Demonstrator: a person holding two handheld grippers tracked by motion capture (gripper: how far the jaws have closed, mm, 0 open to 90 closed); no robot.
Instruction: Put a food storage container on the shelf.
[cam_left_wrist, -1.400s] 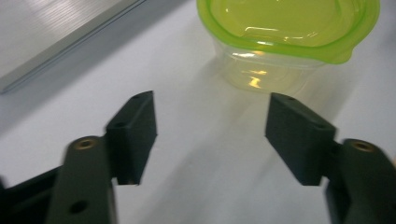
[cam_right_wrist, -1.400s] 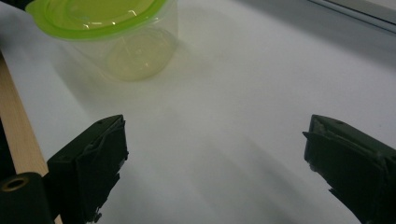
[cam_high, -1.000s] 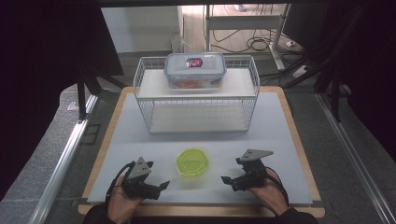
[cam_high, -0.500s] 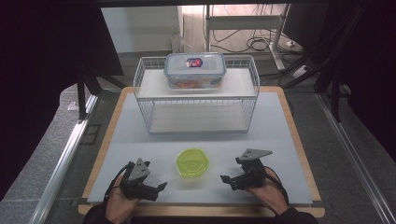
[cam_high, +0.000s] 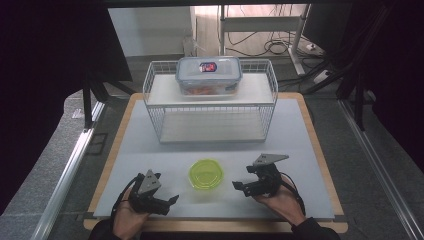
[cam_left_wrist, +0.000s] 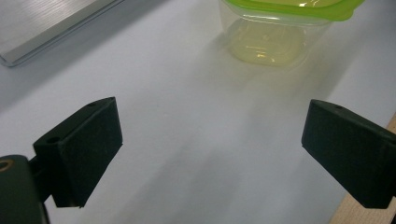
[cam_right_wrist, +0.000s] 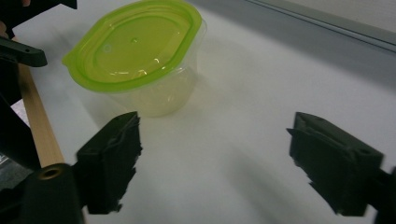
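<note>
A small clear container with a lime-green lid (cam_high: 205, 174) stands on the white mat near the front edge, between the two hands. My left gripper (cam_high: 167, 192) lies to its left and points toward it. In the left gripper view the gripper (cam_left_wrist: 212, 149) is open over bare mat, and the container (cam_left_wrist: 275, 28) is farther ahead. My right gripper (cam_high: 241, 177) lies to the container's right and faces it. In the right gripper view its jaws (cam_right_wrist: 219, 158) have just been closing but still stand apart with nothing between them; the container (cam_right_wrist: 135, 56) is ahead to the left.
A white wire rack (cam_high: 155, 107) stands at the back of the mat. On its top shelf is a clear locking box with a grey-blue lid (cam_high: 209, 75). The wooden table edge (cam_high: 215, 226) runs along the front, and a metal rail (cam_high: 67, 175) lies at the left.
The right gripper's jaws stand a little narrower than before. Both hands and the green-lidded container are where they were.
</note>
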